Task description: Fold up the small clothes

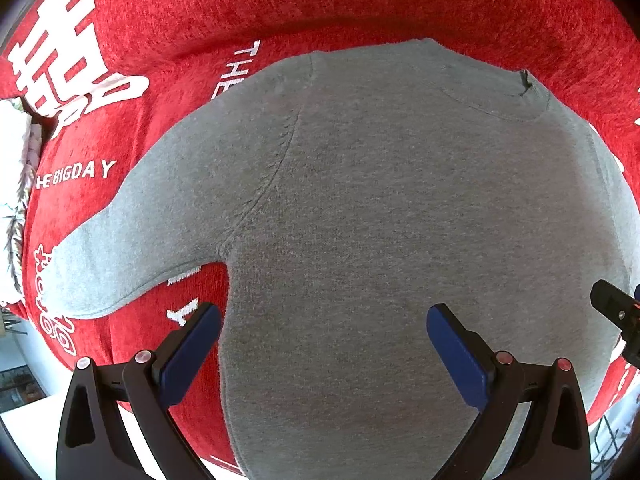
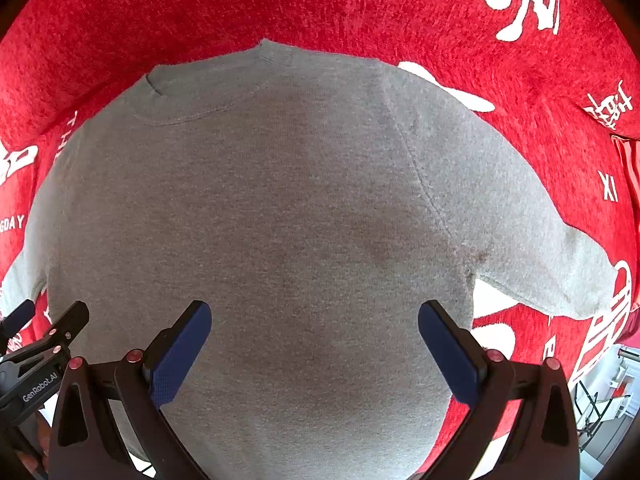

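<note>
A small grey T-shirt (image 1: pixel 380 220) lies flat and spread out, collar at the far side, on a red cloth. It fills the right wrist view too (image 2: pixel 280 220). Its left sleeve (image 1: pixel 132 240) and right sleeve (image 2: pixel 540 248) stick out sideways. My left gripper (image 1: pixel 324 320) is open and empty above the shirt's lower left body. My right gripper (image 2: pixel 314 316) is open and empty above the lower right body. Each gripper shows at the edge of the other's view: the right one (image 1: pixel 616 312) and the left one (image 2: pixel 48 332).
The red cloth (image 1: pixel 320 0) with white lettering covers the surface under the shirt and around it (image 2: pixel 540 80). A white patterned object (image 1: pixel 16 184) lies at the cloth's left edge. A wire rack (image 2: pixel 604 400) stands off the right edge.
</note>
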Available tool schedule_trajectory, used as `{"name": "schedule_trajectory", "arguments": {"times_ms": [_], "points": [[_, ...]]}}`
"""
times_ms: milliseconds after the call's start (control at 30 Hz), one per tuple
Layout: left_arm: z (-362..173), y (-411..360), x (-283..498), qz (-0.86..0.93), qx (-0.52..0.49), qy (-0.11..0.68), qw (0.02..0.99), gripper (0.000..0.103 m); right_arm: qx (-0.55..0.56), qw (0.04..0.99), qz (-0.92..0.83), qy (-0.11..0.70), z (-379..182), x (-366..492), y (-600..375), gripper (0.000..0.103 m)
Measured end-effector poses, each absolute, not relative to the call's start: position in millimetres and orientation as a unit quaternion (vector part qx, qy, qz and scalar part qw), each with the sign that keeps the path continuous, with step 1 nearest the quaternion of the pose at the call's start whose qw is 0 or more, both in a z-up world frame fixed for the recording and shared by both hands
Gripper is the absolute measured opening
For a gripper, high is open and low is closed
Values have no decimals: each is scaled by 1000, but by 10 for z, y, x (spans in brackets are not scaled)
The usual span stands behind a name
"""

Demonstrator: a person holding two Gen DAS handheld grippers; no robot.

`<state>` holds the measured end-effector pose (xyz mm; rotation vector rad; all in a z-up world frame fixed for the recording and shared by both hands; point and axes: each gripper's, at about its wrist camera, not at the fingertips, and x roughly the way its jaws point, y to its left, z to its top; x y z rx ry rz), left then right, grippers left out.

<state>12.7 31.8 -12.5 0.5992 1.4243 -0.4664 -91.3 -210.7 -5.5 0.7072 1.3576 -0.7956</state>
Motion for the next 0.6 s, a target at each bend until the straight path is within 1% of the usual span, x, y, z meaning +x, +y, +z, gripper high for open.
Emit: {"name": "schedule_trajectory", "arguments": {"times_ms": [600], "points": [[-85,320,142,-206,268,636,694,103,307,652,-349,599,-65,-908,-2087,103]]}}
